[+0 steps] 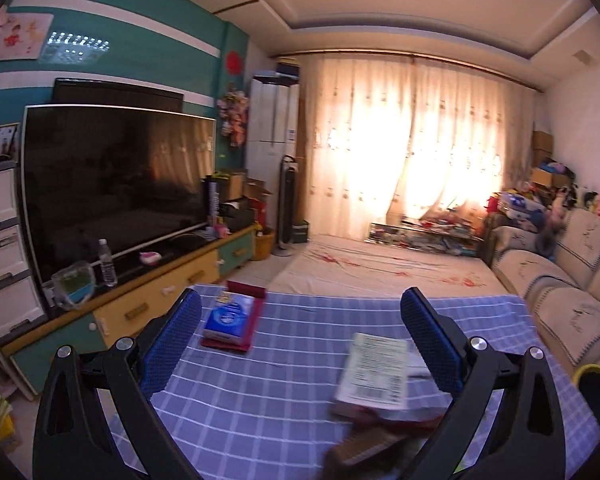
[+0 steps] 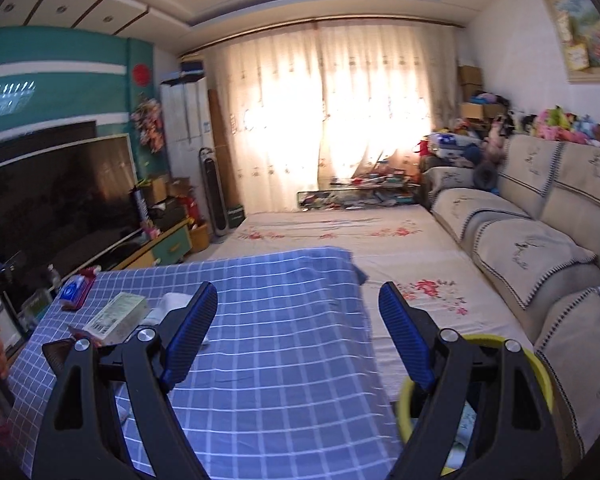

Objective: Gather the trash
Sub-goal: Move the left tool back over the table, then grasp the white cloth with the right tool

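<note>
Pale carton flat, long axis toward curtains; L gripper & R gripper wide open, empty.

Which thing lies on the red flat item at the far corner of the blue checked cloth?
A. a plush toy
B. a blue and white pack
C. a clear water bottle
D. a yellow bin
B: in the left wrist view the blue and white pack rests on top of the red flat item, on the blue checked cloth; the right wrist view shows the same stack at the cloth's far left corner.
</note>
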A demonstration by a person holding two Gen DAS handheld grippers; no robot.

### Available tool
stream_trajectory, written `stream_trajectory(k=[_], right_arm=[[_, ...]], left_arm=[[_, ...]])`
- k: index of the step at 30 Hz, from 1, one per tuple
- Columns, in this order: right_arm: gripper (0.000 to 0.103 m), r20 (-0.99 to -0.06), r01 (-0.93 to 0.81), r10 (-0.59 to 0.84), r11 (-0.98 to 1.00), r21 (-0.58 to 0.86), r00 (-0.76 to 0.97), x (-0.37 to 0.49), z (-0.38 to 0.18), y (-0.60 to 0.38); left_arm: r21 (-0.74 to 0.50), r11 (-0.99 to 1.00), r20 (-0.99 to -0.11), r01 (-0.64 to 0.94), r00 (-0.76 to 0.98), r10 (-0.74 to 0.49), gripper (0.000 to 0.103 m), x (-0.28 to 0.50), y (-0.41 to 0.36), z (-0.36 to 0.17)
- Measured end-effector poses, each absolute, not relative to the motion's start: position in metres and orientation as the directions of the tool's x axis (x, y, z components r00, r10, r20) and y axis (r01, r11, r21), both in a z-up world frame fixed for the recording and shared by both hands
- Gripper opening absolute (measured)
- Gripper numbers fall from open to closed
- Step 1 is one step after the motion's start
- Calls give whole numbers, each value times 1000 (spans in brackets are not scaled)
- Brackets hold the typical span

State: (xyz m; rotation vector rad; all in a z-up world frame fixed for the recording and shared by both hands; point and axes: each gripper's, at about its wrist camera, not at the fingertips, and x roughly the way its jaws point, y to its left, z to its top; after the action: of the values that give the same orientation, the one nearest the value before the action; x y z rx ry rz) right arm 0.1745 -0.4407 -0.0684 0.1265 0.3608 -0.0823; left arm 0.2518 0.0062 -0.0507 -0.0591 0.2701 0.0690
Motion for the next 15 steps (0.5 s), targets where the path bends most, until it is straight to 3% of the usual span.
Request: stream_trajectory(k=[7, 15], right_arm=[[78, -429, -19, 56, 996, 91, 901, 224, -74, -397], [78, -585, -167, 206, 979, 121, 785, 303, -105, -347]], left_arm=[[-117, 986, -319, -120, 945, 77, 98, 279, 47, -85], [-156, 978, -326, -136, 942, 80, 98, 275, 53, -95]])
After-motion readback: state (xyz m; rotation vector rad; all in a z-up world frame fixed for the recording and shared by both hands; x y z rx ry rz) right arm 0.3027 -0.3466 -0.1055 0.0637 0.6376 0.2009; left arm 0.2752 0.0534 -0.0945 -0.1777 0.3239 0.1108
